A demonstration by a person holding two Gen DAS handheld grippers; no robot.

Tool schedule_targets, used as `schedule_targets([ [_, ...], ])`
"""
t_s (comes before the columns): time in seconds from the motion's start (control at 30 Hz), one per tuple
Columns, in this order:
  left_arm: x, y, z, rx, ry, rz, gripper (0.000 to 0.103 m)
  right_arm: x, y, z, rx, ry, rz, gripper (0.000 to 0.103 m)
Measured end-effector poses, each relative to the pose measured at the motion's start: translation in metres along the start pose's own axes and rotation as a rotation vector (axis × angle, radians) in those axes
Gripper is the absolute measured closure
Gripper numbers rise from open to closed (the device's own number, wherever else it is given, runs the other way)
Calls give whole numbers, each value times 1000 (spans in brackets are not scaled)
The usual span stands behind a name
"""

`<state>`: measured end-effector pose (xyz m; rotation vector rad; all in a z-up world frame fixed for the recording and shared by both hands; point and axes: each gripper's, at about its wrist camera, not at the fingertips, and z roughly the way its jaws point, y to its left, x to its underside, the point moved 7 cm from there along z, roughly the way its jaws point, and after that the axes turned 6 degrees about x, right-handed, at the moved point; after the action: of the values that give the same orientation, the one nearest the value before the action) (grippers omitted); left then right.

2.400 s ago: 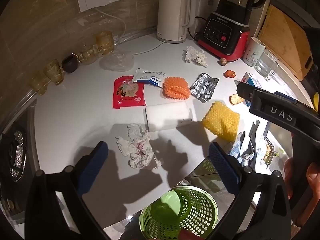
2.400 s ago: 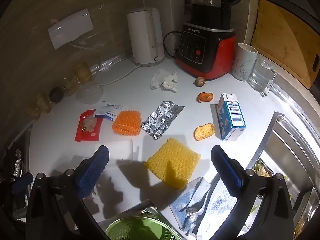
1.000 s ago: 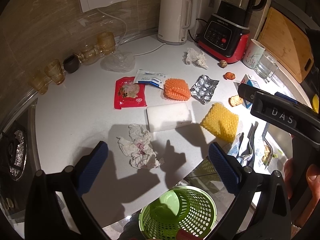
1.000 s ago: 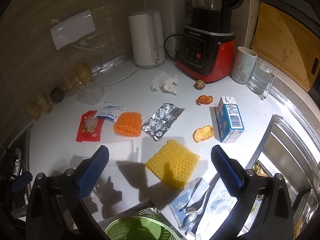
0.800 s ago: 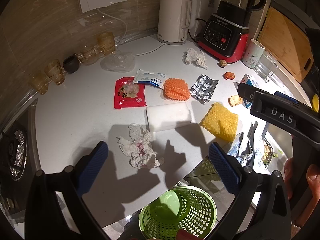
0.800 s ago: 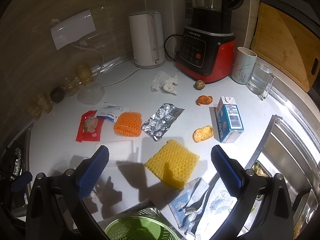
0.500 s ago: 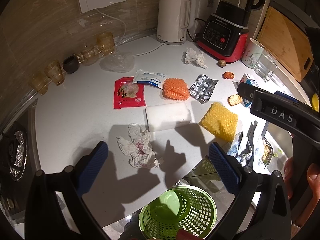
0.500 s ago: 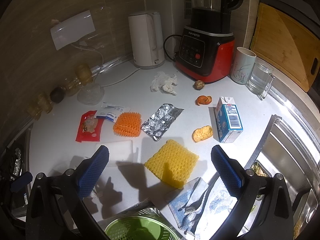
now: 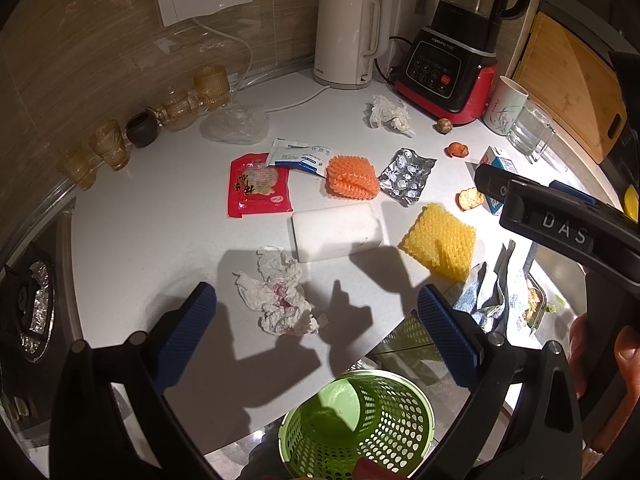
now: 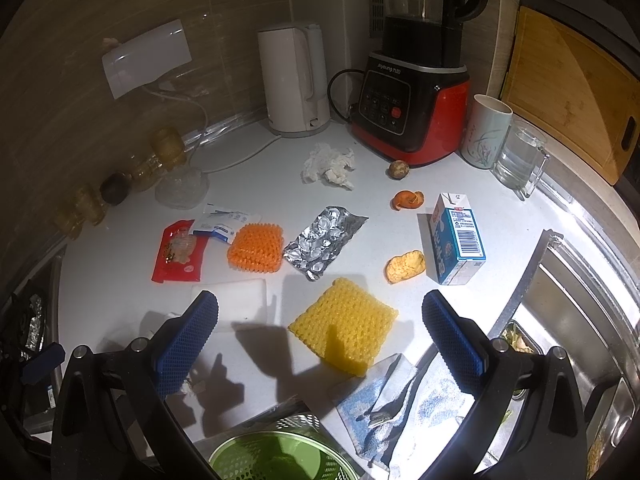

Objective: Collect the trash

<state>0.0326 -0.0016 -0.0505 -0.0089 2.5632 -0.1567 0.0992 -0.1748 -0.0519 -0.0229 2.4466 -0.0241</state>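
Trash lies across the white counter (image 9: 152, 240). A stained crumpled tissue (image 9: 276, 292) sits just ahead of my open, empty left gripper (image 9: 316, 332). Beyond it are a white foam block (image 9: 336, 232), yellow foam net (image 9: 440, 240), orange foam net (image 9: 352, 178), foil blister pack (image 9: 406, 174), red packet (image 9: 258, 188) and blue-white wrapper (image 9: 298, 154). A green mesh bin (image 9: 356, 424) stands below the counter's edge. My right gripper (image 10: 320, 344) is open and empty above the yellow net (image 10: 344, 328), with a milk carton (image 10: 456, 240), peel pieces (image 10: 404, 266) and another tissue (image 10: 328, 166) ahead.
A white kettle (image 9: 348, 36), red blender (image 9: 452, 68), mug (image 10: 486, 132) and glass jug (image 10: 518, 158) stand at the back. Amber glasses (image 9: 108, 148) line the left wall. A sink (image 10: 568, 320) lies right, a cloth (image 10: 404, 396) at the front edge, a stove (image 9: 24, 304) left.
Both grippers have barely moved; the views shift only slightly. Nothing on the counter has changed place.
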Motion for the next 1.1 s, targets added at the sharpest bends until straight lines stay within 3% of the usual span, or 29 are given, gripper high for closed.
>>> schedule_targets([
  [0.73,0,3,0,5,-5,26,7,3,-3,-1,-7,-2,10,2],
  [1.1,21,51,36,36,9,89,7,56,-25,10,20,69,115,2],
])
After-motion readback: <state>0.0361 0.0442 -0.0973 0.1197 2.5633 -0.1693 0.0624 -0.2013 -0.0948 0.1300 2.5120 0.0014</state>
